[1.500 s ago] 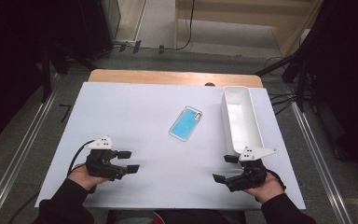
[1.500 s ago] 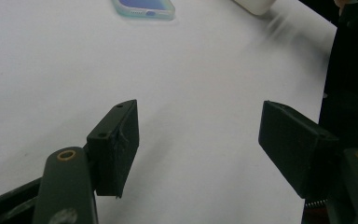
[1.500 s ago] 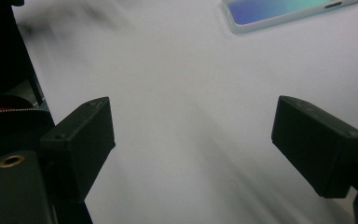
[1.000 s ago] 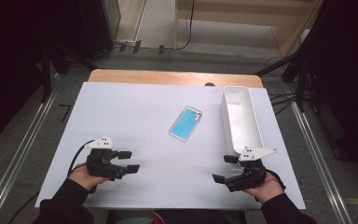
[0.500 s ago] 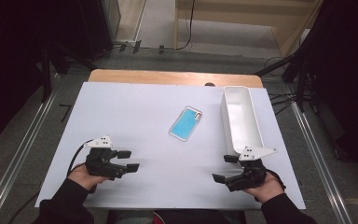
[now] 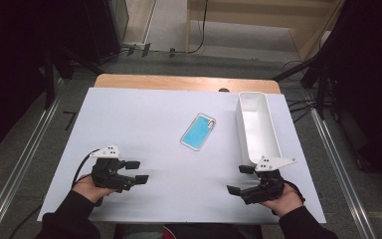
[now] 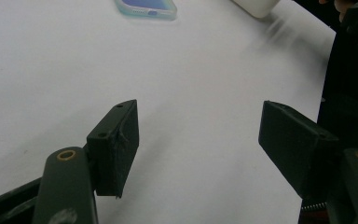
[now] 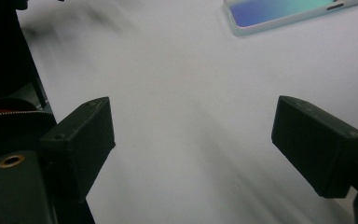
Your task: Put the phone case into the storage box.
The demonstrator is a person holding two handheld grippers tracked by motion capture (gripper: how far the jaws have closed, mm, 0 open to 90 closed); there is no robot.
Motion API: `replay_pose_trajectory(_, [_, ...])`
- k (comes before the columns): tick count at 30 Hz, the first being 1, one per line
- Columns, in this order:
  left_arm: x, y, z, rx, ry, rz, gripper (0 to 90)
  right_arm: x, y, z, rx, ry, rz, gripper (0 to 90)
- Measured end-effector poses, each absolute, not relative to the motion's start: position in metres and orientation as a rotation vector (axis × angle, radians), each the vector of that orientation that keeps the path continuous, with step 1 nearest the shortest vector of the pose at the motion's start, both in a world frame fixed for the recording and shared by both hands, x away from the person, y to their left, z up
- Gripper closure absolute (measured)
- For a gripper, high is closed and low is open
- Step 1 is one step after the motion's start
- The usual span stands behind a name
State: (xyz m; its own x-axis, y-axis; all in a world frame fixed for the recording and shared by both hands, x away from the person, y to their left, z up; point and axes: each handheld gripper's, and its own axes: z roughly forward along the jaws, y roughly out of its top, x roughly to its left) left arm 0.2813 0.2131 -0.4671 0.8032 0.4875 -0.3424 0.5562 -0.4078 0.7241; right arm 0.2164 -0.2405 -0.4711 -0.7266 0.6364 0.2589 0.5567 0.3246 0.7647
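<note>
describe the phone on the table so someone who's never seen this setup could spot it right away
Start at the white table, then find the long white bin along its right side. Just left of that bin, near the table's middle, the phone lies flat and slightly slanted. It is the only coloured thing there: a light blue slab in a pale, clear-looking case, apart from the bin and from both tools.

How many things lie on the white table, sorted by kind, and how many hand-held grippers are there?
Blue-backed phone in a clear case: 1
White oblong plastic bin: 1
Black two-jaw grippers, left gripper and right gripper, both open and empty: 2
Total: 4
</note>
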Motion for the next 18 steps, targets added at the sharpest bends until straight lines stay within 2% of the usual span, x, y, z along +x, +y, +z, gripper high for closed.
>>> replay_pose_trajectory(11, [0.2828, 0.2131, -0.4653, 2.078, 0.788, -0.050, 28.4, 0.2163, -0.2405, -0.4711, 1.122, 2.483, 1.373, 11.9])
replay_pose_trajectory(13, [0.2843, 0.2130, -0.4651, 2.066, 0.803, -0.052, 25.5, 0.2164, -0.2404, -0.4712, 1.121, 2.485, 1.373, 11.9])
replay_pose_trajectory(18, [0.2887, 0.2113, -0.4657, 2.044, 0.838, -0.039, 25.4, 0.2166, -0.2402, -0.4714, 1.119, 2.488, 1.372, 11.9])
